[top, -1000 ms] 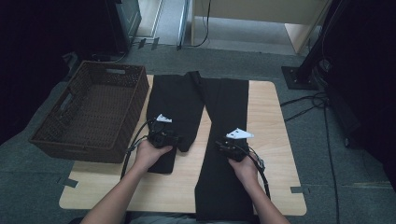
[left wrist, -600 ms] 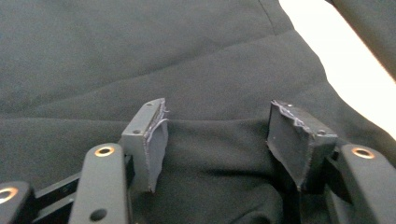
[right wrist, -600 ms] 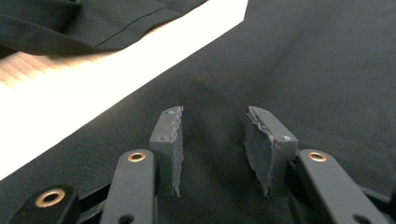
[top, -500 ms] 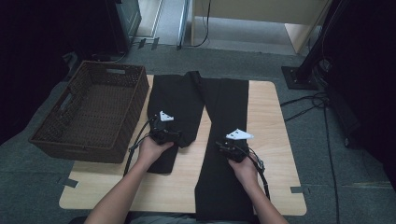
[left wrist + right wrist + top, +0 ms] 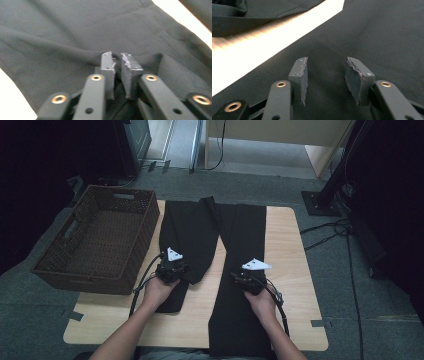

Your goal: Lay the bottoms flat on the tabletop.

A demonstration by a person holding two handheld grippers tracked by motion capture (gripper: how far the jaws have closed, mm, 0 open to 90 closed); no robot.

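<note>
Black trousers (image 5: 245,235) lie spread on the wooden table (image 5: 285,245), the left leg folded back on itself. My left gripper (image 5: 175,269) sits at the folded leg's near edge. In the left gripper view its jaws have just been closing, and the left gripper (image 5: 117,57) now pinches a raised fold of the trousers (image 5: 62,37). My right gripper (image 5: 241,278) rests over the right leg. In the right gripper view the right gripper (image 5: 325,62) is open; its jaws have just been opening a little, with flat trousers cloth (image 5: 374,30) under them and nothing clamped.
A dark wicker basket (image 5: 100,240) stands at the table's left side, partly over its edge. Bare wood (image 5: 262,42) shows between the two legs. Cables trail from both grippers toward the near edge. A stand's base (image 5: 320,200) and cables lie on the floor at right.
The left gripper has shifted slightly toward the near side and its jaws have closed on a fold of the trousers. The right hand has stayed where it was.
</note>
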